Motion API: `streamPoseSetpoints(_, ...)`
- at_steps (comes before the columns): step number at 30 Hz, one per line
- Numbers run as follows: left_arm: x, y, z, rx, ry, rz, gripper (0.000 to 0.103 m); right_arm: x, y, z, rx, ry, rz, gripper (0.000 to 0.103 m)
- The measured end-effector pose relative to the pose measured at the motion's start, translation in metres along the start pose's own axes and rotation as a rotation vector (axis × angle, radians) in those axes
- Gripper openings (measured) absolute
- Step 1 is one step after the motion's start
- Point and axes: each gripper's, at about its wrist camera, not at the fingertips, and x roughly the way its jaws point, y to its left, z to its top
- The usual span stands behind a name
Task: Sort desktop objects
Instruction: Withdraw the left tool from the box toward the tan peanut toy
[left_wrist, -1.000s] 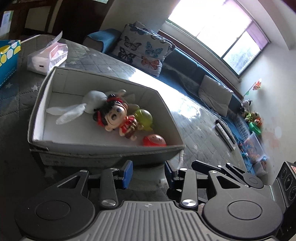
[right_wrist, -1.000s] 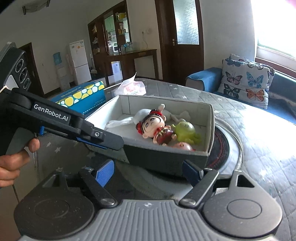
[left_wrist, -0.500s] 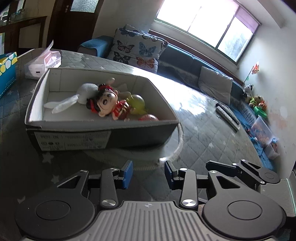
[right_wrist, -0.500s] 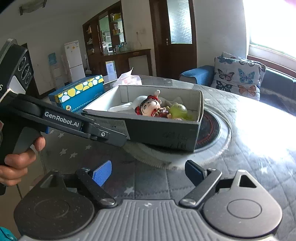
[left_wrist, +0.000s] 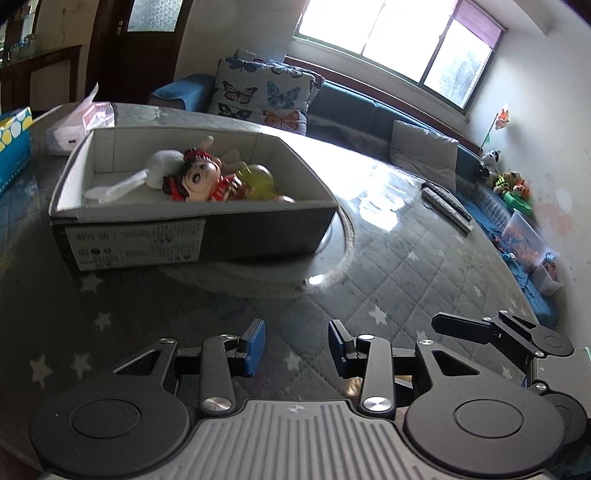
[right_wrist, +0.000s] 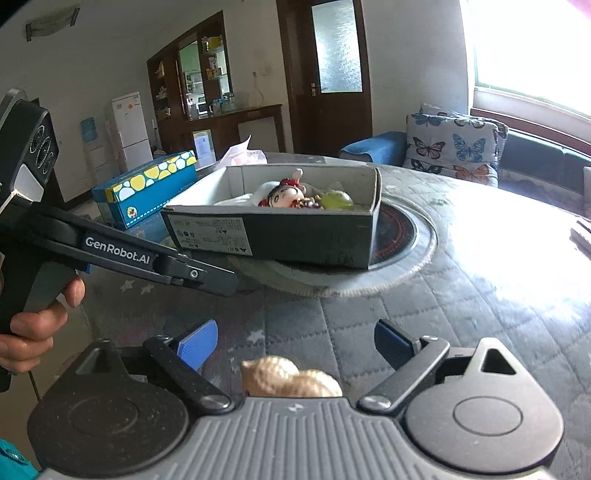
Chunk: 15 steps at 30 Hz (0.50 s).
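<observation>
So the box (left_wrist: 192, 236) out on the bench (left_wrist: 406, 266) already has a doll (left_wrist: 199, 179), a green toy (left_wrist: 260, 181) and a white plush (left_wrist: 155, 170) in it. One tan shell-looking thing (right_wrist: 290, 378) sits near, between the right gripper (right_wrist: 295, 343) fingers, which have just been opening wide. Left gripper (left_wrist: 295, 347) is partly open, empty.

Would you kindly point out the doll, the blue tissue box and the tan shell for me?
doll (left_wrist: 201, 180): left wrist view, on its face.
blue tissue box (right_wrist: 155, 188): right wrist view, on its long blue side.
tan shell (right_wrist: 284, 378): right wrist view, on its ridged top, between the open right fingers.
</observation>
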Motion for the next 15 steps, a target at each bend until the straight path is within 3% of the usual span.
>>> streamPoseSetpoints(15,-0.003,-0.016,-0.028,0.032,0.043,-0.081,0.04,-0.014,0.012,-0.028,-0.026,0.024,-0.031,0.094)
